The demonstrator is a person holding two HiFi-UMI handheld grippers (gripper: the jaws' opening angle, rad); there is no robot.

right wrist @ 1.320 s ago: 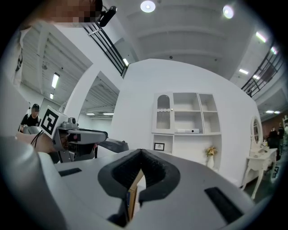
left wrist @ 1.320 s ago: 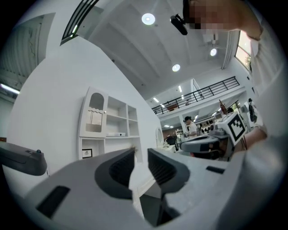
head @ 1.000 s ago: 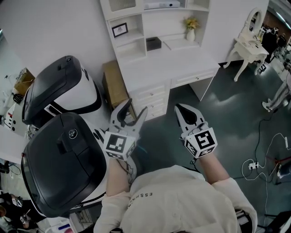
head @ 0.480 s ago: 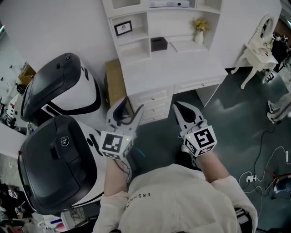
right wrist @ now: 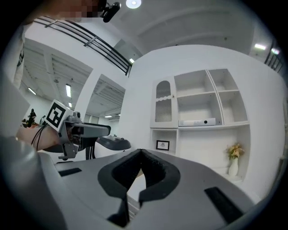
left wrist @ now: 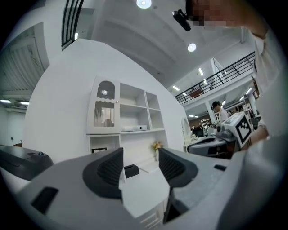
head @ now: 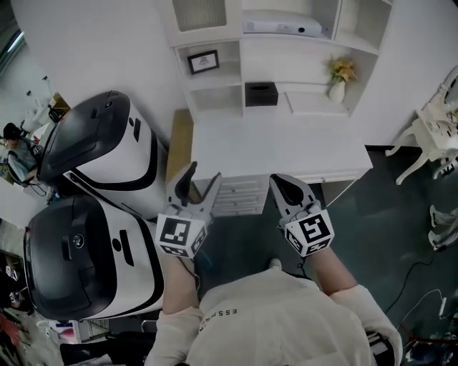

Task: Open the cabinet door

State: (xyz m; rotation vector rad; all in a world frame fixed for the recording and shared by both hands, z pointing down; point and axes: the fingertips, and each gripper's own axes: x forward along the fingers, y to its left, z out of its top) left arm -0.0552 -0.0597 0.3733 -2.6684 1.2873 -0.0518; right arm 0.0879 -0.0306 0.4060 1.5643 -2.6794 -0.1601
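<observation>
The white desk hutch has one closed cabinet door with ribbed glass at its upper left; it also shows in the left gripper view as the cabinet door and in the right gripper view as the cabinet door. My left gripper is open and empty, held over the desk's front edge above the drawers. My right gripper is shut on nothing, its pads touching. Both grippers are well short of the door and point toward the hutch.
Two large black-and-white machines crowd the left side. A cardboard box stands between them and the desk. On the hutch shelves are a picture frame, a black box, a flower vase and a white device. A white chair is at the right.
The desk and hutch have come closer and lower in the head view, with more of the upper shelves showing. Both grippers stayed side by side; neither changed its state.
</observation>
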